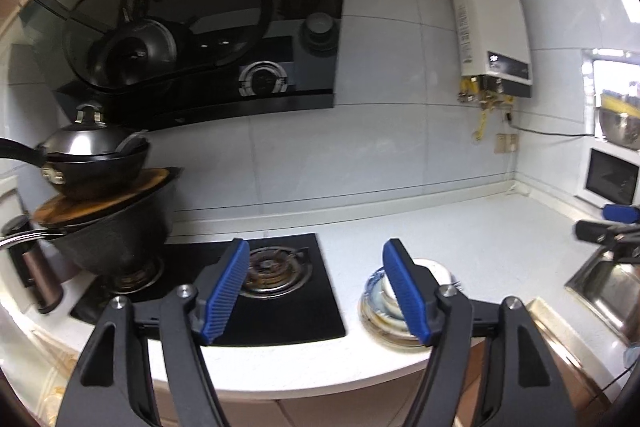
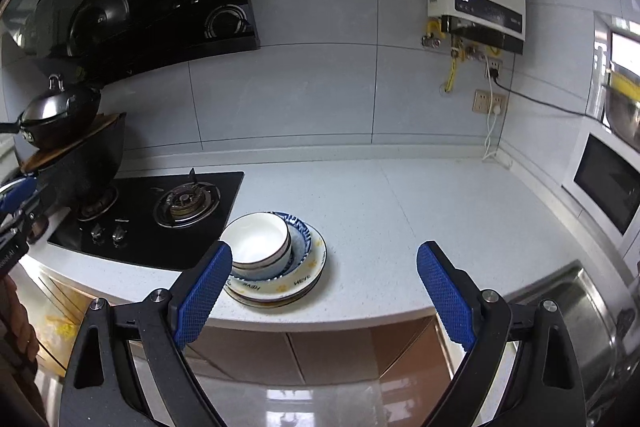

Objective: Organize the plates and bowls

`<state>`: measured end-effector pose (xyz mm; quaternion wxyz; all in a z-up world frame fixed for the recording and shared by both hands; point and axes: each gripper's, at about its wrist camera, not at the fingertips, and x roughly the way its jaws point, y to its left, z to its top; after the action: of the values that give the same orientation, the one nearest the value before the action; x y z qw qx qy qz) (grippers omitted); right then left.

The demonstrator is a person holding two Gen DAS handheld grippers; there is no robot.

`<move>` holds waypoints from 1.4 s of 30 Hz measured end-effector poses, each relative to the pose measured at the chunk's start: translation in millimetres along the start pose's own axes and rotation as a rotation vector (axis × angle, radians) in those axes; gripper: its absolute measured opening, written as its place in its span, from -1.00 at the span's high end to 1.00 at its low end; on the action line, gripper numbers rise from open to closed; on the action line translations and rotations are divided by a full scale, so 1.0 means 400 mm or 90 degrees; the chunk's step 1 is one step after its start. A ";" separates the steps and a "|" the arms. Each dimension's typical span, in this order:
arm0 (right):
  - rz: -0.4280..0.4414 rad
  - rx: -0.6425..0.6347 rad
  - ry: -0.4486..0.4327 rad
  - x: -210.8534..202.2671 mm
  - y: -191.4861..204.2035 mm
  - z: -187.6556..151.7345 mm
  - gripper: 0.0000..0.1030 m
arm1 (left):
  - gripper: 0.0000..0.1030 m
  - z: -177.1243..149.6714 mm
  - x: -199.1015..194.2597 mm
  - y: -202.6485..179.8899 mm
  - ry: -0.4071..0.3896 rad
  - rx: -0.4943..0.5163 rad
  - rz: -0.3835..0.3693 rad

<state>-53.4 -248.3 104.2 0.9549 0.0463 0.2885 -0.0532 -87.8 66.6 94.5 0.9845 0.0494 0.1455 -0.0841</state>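
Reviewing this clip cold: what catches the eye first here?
The nested stack of a white bowl in a blue-patterned bowl on yellow-printed plates sits on the white countertop right of the black gas hob. Left on the hob, black pots tower. Both grippers, left and right, hover open and empty.

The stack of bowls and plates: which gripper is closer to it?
Probably the left. The left gripper has the stack just behind its right-hand finger; the right gripper hangs off the counter edge with it by its left-hand finger.
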 end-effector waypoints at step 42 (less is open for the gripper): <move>0.012 -0.016 -0.004 -0.085 -0.088 -0.044 -0.77 | -0.33 -0.015 -0.172 -0.017 0.021 -0.116 0.045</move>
<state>-95.6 -278.7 106.4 0.9568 0.0365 0.2856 -0.0409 -155.4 70.9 108.6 0.9847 -0.0342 0.1671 -0.0349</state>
